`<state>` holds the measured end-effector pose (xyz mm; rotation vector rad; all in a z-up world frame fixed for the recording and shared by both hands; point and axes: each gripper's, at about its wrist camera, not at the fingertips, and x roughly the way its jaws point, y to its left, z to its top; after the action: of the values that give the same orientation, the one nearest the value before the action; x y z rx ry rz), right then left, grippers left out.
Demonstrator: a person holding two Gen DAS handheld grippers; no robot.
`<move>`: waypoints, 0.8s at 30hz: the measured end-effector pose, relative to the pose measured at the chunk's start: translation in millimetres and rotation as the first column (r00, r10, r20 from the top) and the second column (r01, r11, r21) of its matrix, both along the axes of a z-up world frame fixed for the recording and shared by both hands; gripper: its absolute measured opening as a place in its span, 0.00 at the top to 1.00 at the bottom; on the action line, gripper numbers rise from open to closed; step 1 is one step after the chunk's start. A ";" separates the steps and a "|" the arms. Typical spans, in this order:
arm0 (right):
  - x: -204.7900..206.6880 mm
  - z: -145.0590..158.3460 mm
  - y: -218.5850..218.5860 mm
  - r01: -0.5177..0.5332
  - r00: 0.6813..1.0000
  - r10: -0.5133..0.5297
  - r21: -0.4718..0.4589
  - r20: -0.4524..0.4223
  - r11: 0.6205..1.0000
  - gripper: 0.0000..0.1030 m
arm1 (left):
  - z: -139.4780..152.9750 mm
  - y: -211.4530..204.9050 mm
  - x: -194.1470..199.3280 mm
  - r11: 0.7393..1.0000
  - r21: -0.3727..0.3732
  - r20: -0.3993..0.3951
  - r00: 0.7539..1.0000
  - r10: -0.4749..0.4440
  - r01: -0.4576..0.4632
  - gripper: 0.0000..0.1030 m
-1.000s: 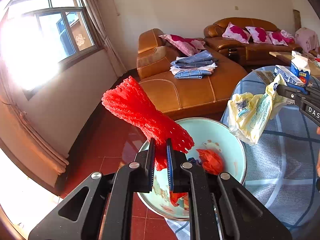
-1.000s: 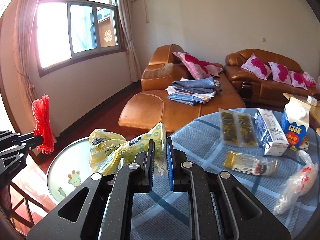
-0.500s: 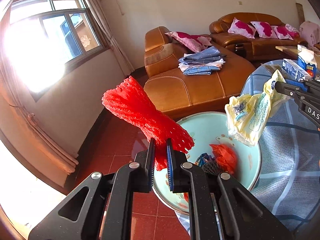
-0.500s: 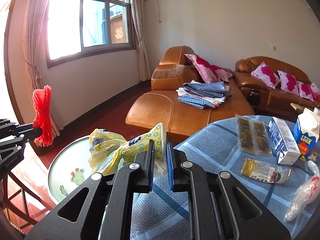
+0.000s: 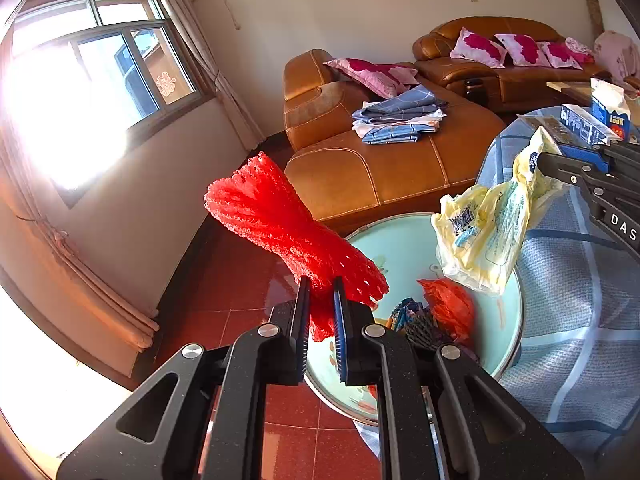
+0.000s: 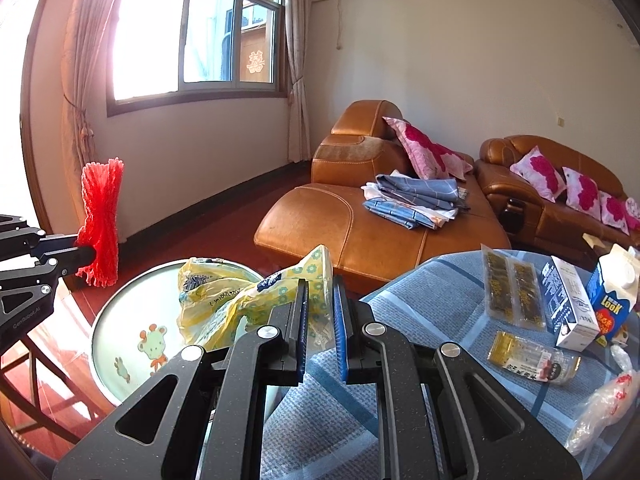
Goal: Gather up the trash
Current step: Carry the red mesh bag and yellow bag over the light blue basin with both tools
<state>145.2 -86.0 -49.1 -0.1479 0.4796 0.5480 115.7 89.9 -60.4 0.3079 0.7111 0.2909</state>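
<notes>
My left hand-held gripper point(image 5: 320, 300) is clamped on a red foam net point(image 5: 288, 232), which stands up and away from the pads, pinched at its waist. It hangs above the floor side of the pale green basin point(image 5: 400, 240). My right hand-held gripper point(image 6: 320, 308) is clamped on a crumpled yellow plastic bag point(image 6: 224, 300); the bag droops forward over the basin's rim, at the bench edge. From the left view that bag hangs above the basin's interior, clear of its contents.

Inside the basin lie an orange-red plastic bag point(image 5: 448, 308) and a dark, multicoloured wrapper point(image 5: 412, 320), touching one another. The basin bears a cartoon animal print point(image 6: 154, 344).

On the bench point(image 6: 420, 300), covered with a blue checked cloth, the following remain: two dark snack sachets point(image 6: 510, 292) joined side by side, a yellow packet point(image 6: 528, 356) in front of them, a white and blue box point(image 6: 568, 304) lying flat, an upright blue milk carton point(image 6: 612, 300) beside it, and a clear bag with red print point(image 6: 600, 412) near the right edge.
</notes>
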 end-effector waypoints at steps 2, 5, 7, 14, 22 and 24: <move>-0.1 0.7 0.2 -0.001 1.000 0.001 -0.002 -0.002 1.000 0.88 | -0.1 0.3 0.0 1.000 -0.001 0.000 1.000 0.002 -0.002 0.90; 1.6 1.1 1.9 -0.008 1.000 0.008 -0.008 -0.004 1.000 0.88 | -1.6 0.8 0.1 1.000 0.000 -0.004 1.000 0.003 -0.003 0.90; 0.9 1.4 2.3 -0.010 1.000 0.010 -0.010 -0.003 1.000 0.88 | -2.3 1.0 0.1 1.000 0.001 -0.007 1.000 0.003 -0.003 0.90; 1.6 1.2 6.4 -0.030 1.000 0.030 -0.021 -0.007 0.999 0.87 | -3.5 -1.6 0.7 1.000 -0.006 -0.012 1.000 -0.009 0.009 0.90; 2.2 0.2 8.1 -0.036 0.999 0.036 -0.024 -0.007 0.999 0.87 | -5.4 -0.3 0.0 1.000 -0.009 -0.014 1.000 -0.012 0.012 0.90; 2.6 0.1 8.6 -0.040 0.999 0.040 -0.026 -0.008 0.999 0.87 | -6.3 -0.4 -0.1 1.000 -0.013 -0.015 1.000 -0.016 0.016 0.89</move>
<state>147.8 -77.4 -49.0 -0.1811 0.4925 0.5816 115.5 89.5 -66.7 0.3038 0.7250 0.2694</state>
